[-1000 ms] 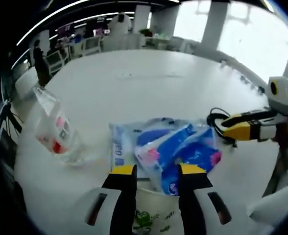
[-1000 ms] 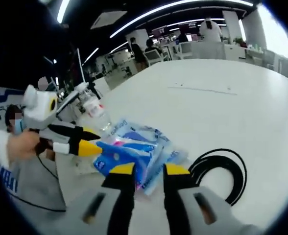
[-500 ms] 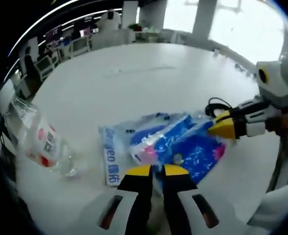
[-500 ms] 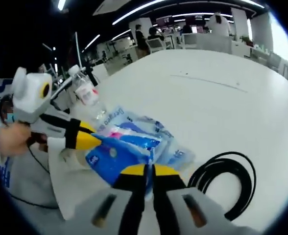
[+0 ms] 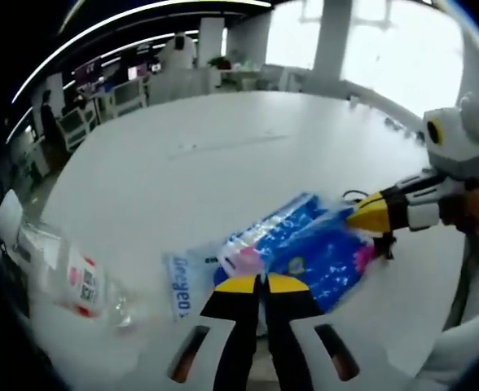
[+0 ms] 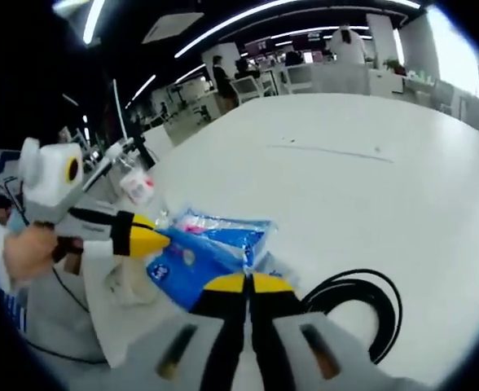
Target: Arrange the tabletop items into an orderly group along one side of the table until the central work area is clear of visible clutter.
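Note:
A clear bag of blue tissue packs point(image 5: 292, 252) sits between both grippers. My left gripper point(image 5: 262, 282) has its jaws together on the bag's near edge. The right gripper point(image 5: 360, 217) comes in from the right, its yellow tip pinching the bag's far end. In the right gripper view my right gripper point(image 6: 246, 282) is shut on the bag point(image 6: 203, 248), and the left gripper point(image 6: 156, 241) holds it from the left. The bag looks raised a little off the white table point(image 5: 223, 163). A clear water bottle point(image 5: 72, 277) with a red-and-white label lies to the left.
A coiled black cable point(image 6: 358, 305) lies on the table right of the bag, and peeks out behind the right gripper point(image 5: 353, 195). The bottle point(image 6: 136, 184) lies near the table edge. Desks, chairs and people stand beyond the far edge. A person's hand point(image 6: 28, 248) holds the left gripper.
Both grippers went from open to shut on the bag of tissue packs. The bag has bunched up and risen slightly. Both views have shifted with the hands.

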Demonstrator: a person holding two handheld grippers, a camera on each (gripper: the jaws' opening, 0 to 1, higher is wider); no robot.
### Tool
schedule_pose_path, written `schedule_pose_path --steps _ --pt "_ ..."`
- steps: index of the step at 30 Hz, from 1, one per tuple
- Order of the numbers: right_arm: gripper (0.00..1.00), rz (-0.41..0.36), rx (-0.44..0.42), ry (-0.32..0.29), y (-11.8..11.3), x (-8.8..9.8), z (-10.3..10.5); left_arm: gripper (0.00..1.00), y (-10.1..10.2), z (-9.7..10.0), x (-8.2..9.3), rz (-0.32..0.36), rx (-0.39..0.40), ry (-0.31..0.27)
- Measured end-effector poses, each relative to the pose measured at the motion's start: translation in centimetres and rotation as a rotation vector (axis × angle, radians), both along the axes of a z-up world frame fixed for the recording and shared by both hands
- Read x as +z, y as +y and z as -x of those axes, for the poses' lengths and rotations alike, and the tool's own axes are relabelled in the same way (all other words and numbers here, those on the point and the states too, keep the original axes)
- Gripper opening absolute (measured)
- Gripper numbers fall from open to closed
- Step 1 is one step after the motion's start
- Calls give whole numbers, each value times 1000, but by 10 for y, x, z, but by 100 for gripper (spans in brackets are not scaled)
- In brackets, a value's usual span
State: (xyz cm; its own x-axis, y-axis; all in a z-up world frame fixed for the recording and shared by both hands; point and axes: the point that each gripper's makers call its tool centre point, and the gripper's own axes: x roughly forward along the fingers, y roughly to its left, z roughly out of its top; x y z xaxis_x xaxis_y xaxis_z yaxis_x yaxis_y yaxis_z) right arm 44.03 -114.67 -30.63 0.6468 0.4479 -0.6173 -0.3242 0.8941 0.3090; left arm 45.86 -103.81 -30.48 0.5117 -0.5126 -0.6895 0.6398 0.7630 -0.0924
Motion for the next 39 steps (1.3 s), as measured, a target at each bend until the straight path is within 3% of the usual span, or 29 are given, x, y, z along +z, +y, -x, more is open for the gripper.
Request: schedule_pose_path --steps 18,28,39 --pt "0 2 -74 -53 -45 21 -30 0 -46 -37 20 27 -94 -51" --pt "0 15 -138 -77 -83 24 -59 0 -85 -62 26 14 -184 -83" --pt "0 36 -197 -70 -117 12 -73 0 -123 -85 15 5 -249 -60"
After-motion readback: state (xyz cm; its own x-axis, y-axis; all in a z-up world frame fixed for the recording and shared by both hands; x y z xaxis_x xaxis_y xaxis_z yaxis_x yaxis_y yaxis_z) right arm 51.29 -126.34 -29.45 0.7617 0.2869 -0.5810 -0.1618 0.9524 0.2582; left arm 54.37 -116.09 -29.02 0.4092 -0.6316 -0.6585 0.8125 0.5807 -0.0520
